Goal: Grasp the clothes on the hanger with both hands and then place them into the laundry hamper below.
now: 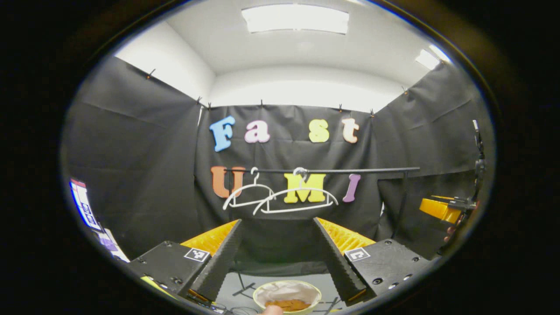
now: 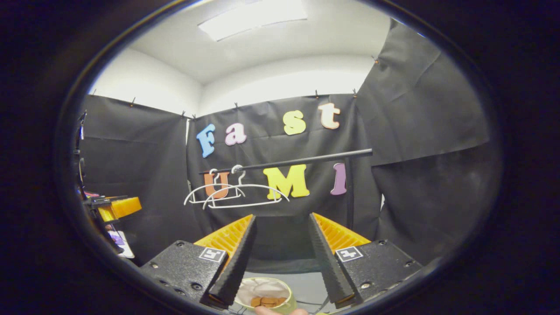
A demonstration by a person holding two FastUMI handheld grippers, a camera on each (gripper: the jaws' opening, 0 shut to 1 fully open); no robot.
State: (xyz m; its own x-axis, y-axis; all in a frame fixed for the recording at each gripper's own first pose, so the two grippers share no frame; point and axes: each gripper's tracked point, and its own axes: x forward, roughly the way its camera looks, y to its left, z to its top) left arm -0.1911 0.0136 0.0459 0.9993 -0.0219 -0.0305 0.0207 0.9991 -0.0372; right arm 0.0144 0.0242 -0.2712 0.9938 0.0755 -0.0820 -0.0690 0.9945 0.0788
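Clothes: we saw an orange-brown garment point(image 1: 287, 304) lying in the bottom of the hamper, low in the left gripper view; the same garment showed at the bottom of the right gripper view point(image 2: 267, 301).
Hamper: we saw a round laundry hamper point(image 1: 258, 294) with a pale yellow-green rim and a white lining, standing on the floor below the rail; beyond the white lining and the garment we could not tell what else lay in it.
Hangers: we saw two white hangers point(image 1: 280, 195) on the black rail point(image 1: 350, 170), both bare, one overlapping the other.
Left gripper: the left gripper point(image 1: 278, 251) was spread wide with nothing between its fingers; it pointed at the rail, above the hamper.
Right gripper: the right gripper point(image 2: 281, 249) also stood wide apart and held nothing; we saw it again at the right edge of the left gripper view.
Hand: a fingertip point(image 1: 271, 310) showed at the bottom edge, just before the hamper's rim.
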